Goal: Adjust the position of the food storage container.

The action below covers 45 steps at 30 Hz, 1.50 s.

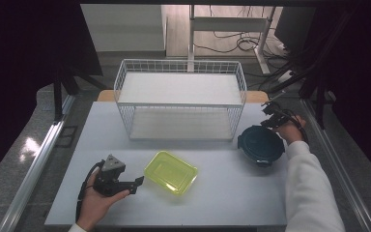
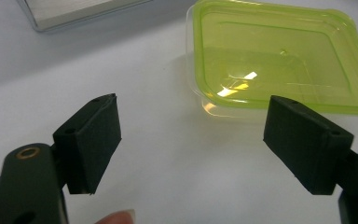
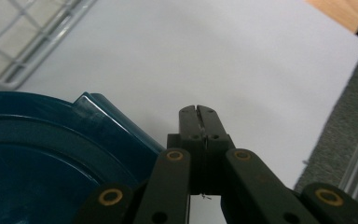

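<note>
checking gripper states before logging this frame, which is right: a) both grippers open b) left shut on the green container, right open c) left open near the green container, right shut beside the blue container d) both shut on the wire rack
c: in the left gripper view the left gripper has its jaws spread wide with the green container just ahead and untouched, while in the right gripper view the right gripper has its jaws pressed together on nothing, next to the blue container.

A white wire rack (image 1: 180,99) with two shelves is seen standing at the back of the white table (image 1: 222,193), its corner also caught at the upper left of the right gripper view (image 3: 23,51). Behind the table, a white-framed stand (image 1: 227,24) and loose dark cables (image 1: 232,43) are seen on the floor.
</note>
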### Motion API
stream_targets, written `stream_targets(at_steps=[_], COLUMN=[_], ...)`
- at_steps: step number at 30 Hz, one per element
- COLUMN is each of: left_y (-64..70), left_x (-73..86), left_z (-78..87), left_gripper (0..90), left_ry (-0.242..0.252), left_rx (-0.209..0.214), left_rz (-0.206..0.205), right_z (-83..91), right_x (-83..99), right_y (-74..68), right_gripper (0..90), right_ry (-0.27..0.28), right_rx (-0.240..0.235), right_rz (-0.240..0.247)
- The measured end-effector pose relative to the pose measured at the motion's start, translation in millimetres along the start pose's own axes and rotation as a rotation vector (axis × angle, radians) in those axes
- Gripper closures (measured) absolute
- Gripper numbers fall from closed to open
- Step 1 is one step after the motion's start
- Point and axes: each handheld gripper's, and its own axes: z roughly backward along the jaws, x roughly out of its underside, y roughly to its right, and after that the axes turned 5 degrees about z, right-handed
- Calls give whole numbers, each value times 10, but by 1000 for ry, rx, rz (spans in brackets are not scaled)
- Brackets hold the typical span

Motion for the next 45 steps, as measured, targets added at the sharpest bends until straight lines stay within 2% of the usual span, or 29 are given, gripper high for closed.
stream_targets(at_steps=[7,8,12,13,17,24,27,32,37,40,42,45], left_y=[8,10,14,15,25,44,56,68,68,64,59,49], left_x=[-1,-1,-3,-4,-5,-6,-5,-2,-3,-2,-2,-3], left_z=[10,10,10,11,14,15,9,4,5,5,10,14], left_gripper=[187,187,187,187,187,187,187,187,187,187,187,187], left_ry=[1,1,6,5,7,6,5,0,1,2,6,7], left_rx=[8,9,15,16,19,20,21,21,19,16,16,15], left_rz=[-6,-8,-8,-10,-12,-14,-12,-18,-17,-17,-14,-12], right_z=[58,78,114,135,163,253,290,350,383,390,401,436], right_x=[47,68,116,159,219,328,398,481,530,552,588,653], right_y=[-177,-244,-313,-363,-415,-570,-643,-738,-778,-765,-749,-708], right_gripper=[896,896,896,896,896,897,896,896,896,893,892,892], right_ry=[-9,-11,-10,7,25,12,28,25,24,28,20,29], right_rx=[-11,-9,-19,-22,-38,-41,-37,-42,-49,-54,-7,-1], right_rz=[16,9,13,0,-9,6,-2,10,21,3,-21,-44])
